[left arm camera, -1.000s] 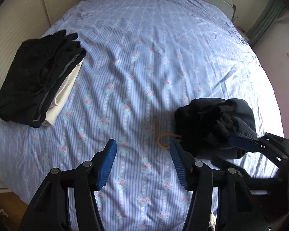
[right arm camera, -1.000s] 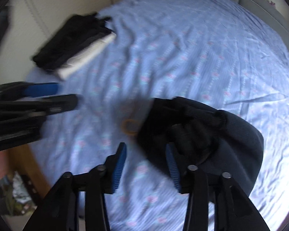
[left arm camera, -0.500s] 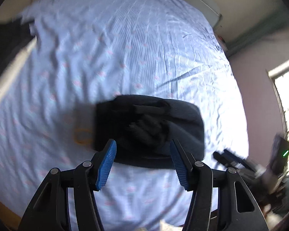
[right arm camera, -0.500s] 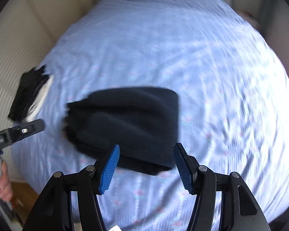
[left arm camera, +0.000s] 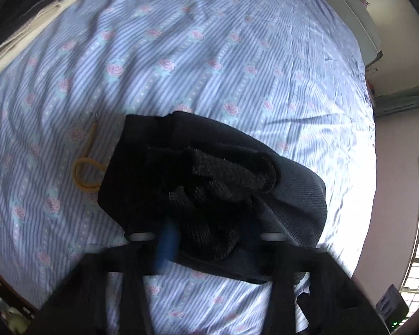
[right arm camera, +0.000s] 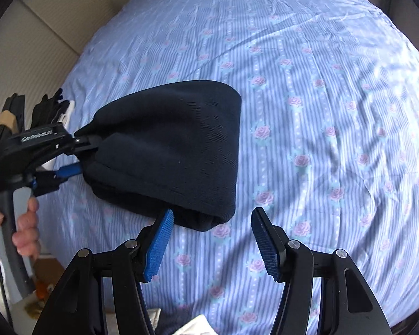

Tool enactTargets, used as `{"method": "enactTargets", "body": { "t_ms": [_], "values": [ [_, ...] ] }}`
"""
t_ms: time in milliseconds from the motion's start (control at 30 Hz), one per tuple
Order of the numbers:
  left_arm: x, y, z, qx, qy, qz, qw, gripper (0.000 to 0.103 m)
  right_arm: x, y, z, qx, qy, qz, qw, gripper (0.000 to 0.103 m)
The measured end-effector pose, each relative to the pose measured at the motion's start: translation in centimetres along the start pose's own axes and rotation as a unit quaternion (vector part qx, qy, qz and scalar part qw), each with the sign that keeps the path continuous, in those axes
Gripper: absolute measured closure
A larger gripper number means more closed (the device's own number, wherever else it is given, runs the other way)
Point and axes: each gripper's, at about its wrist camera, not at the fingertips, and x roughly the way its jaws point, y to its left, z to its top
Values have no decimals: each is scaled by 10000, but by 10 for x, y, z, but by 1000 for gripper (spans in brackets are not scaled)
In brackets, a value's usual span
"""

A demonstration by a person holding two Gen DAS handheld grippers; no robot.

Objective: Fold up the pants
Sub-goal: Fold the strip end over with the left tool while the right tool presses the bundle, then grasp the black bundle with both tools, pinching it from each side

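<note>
The folded dark pants [right arm camera: 170, 145] lie mid-frame on the striped floral bed [right arm camera: 321, 97]; the left gripper [right arm camera: 79, 153] is clamped on their left edge; the right gripper [right arm camera: 209, 240] hovers at lower centre, fingers apart, empty; a yellow band [left arm camera: 83, 173] lies beside the pants.

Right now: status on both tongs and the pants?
Left tongs shut on pants. Right tongs open, short of the bundle. Rubber band beside it.

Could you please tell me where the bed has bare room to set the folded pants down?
Bare bedsheet spreads beyond the dark pants, toward the headboard. It is crowded near the yellow band and the clothes stack.
</note>
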Motion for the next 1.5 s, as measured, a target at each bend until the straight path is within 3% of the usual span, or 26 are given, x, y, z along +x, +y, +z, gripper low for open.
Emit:
{"method": "enactTargets", "body": {
  "t_ms": [133, 233, 367, 433, 500, 533, 633, 733, 1033, 1100, 1133, 1233, 1300, 1333, 1400, 1500],
  "values": [
    [-29, 9, -2, 41, -308, -431, 9986, 89, 0, 2, 11, -39, -173, 68, 9998, 44],
    [-45, 21, -5, 179, -468, -440, 9978, 89, 7, 8, 20, -115, -218, 118, 9996, 44],
    [-33, 44, -2, -60, -299, -360, 9989, 86, 35, 25, 25, -303, 66, 229, 9993, 44],
    [-30, 52, -3, -159, -253, -245, 9993, 76, 43, 33, 24, -387, 169, 228, 9989, 44],
    [-31, 55, -6, -137, -310, 53, 9994, 56, 49, 39, 23, -484, 198, 20, 9986, 44],
    [-33, 57, -8, -131, -306, 113, 9994, 53, 50, 40, 22, -490, 188, -19, 9986, 44],
    [-31, 66, -12, -348, -110, -337, 9988, 46, 50, 39, 23, -367, 192, -8, 9991, 43],
    [-20, 63, -13, -357, -73, -430, 9984, 42, 51, 42, 23, -399, 194, -67, 9990, 43],
    [20, 62, 2, -775, 145, -556, 9953, 41, 51, 39, 24, -375, 232, -46, 9990, 42],
    [23, 59, 5, -766, 178, -499, 9957, 58, 53, 40, 26, -363, 215, -31, 9991, 41],
    [20, 56, 6, -714, 184, -441, 9963, 60, 51, 38, 27, -362, 248, 12, 9990, 41],
    [-2, 45, 7, -634, 5, -598, 9962, 80, 29, 23, 23, 23, 115, 260, 9996, 39],
    [-23, 35, 6, -570, -196, -749, 9954, 81, 8, 11, 14, 172, -125, 344, 9992, 25],
    [-33, 28, 6, -449, -333, -774, 9954, 81, 3, 9, 9, 170, -169, 318, 9992, 23],
    [-51, 8, 8, -64, -594, -744, 9954, 81, 5, 6, -1, 107, -61, 290, 9995, 23],
    [-63, -9, 12, 187, -675, -872, 9937, 82, 28, 10, -7, 91, 223, 245, 9994, 23]
  ]
}}
